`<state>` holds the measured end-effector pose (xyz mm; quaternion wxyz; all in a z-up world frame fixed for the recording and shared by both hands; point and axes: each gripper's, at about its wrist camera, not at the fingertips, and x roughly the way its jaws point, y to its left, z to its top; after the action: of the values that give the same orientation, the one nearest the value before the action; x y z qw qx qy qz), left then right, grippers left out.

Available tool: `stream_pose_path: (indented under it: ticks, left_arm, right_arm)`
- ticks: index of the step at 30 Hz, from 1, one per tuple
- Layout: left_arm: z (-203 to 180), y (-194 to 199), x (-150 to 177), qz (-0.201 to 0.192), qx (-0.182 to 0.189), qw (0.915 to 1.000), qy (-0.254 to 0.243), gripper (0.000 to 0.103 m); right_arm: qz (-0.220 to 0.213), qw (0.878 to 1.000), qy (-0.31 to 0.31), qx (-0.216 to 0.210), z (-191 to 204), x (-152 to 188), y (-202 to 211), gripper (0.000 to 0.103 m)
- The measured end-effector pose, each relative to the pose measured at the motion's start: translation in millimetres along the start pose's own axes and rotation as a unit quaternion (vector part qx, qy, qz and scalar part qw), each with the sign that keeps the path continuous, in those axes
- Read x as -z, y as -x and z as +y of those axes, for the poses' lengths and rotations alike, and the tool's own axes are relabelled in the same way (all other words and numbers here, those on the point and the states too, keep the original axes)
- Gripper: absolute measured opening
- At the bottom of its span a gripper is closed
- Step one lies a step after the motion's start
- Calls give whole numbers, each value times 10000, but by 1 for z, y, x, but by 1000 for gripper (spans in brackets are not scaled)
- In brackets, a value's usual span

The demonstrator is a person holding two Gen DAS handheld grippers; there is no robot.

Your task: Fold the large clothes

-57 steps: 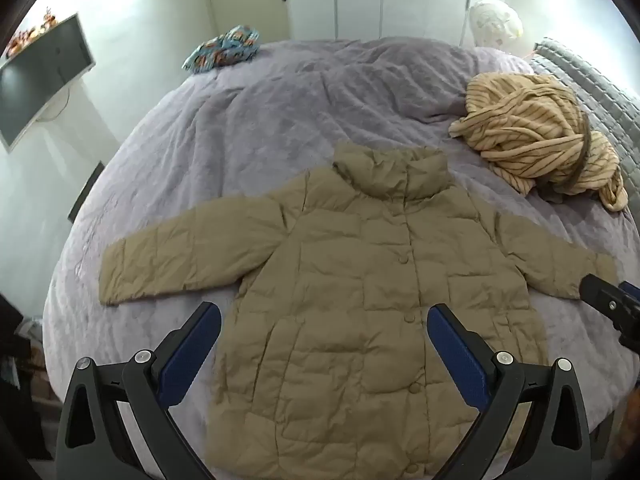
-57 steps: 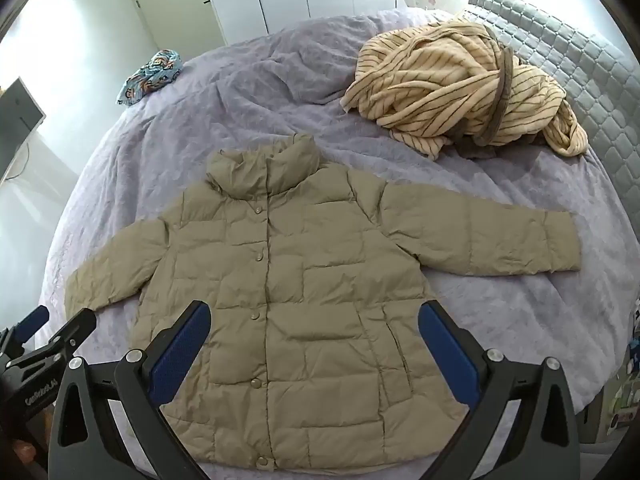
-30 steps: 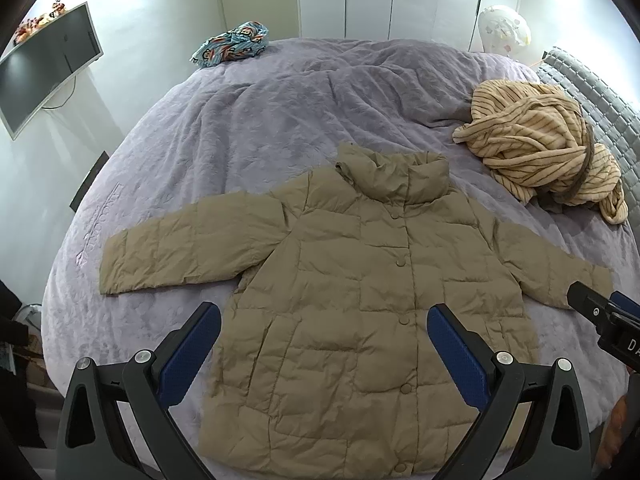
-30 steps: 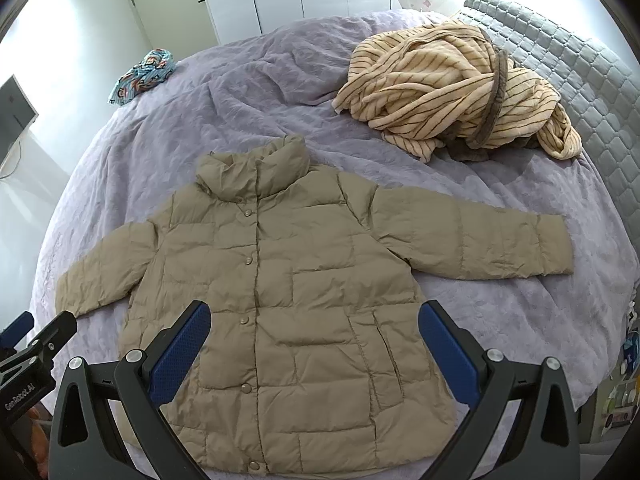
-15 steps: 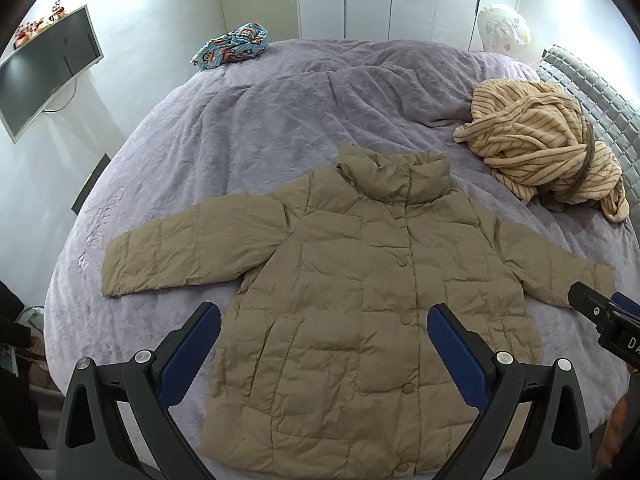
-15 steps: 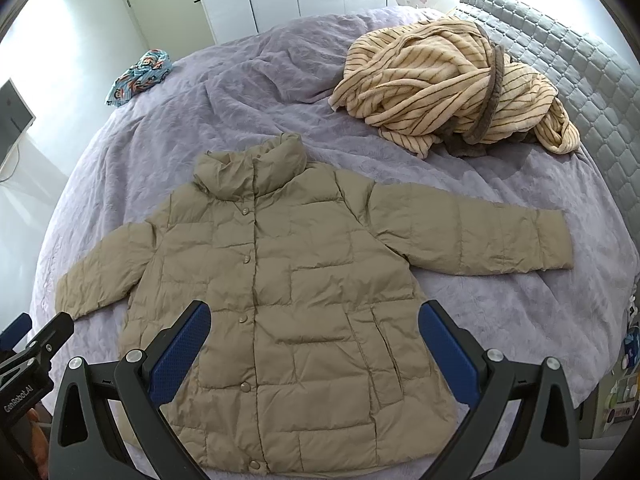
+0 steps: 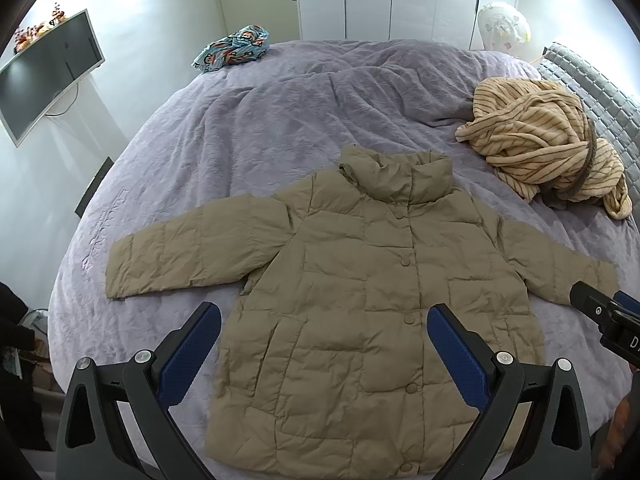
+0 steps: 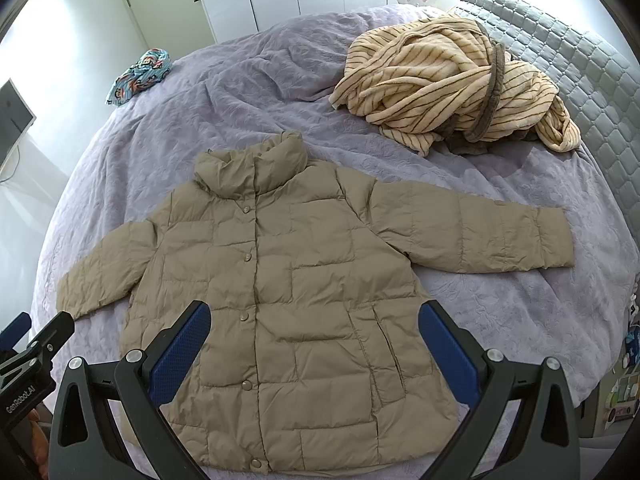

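On the purple bed (image 7: 280, 128), a tan puffer jacket (image 7: 360, 300) lies face up, buttoned, collar away from the cameras, both sleeves spread out to the sides; judged laid flat so sleeves can be folded in first. Left gripper (image 7: 324, 344) hovers above the hem, fingers (image 7: 192, 344) wide apart, holding nothing. Right gripper (image 8: 314, 344) likewise hovers over the lower front, fingers (image 8: 448, 350) spread, empty. Hem sits near the bed's near edge, so little slack there. Left sleeve (image 7: 188, 248) has bare bedding all round it. Right sleeve (image 8: 472, 228) ends short of the bed edge, bare cover around the cuff. Striped robe (image 8: 452, 80) is heaped beyond that sleeve, apart from it. Patterned cloth (image 7: 232, 50) far off. No fold started yet.
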<state>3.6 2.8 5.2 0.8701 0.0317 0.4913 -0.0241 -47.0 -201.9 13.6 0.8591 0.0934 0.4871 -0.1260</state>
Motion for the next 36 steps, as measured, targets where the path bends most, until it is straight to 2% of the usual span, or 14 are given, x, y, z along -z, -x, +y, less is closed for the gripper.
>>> stream_pose_path:
  ticks: [36]
  left_arm:
    - [5, 3, -2, -81, -103, 9999, 36, 103]
  right_arm:
    - [26, 10000, 0, -22, 3, 2, -2, 103]
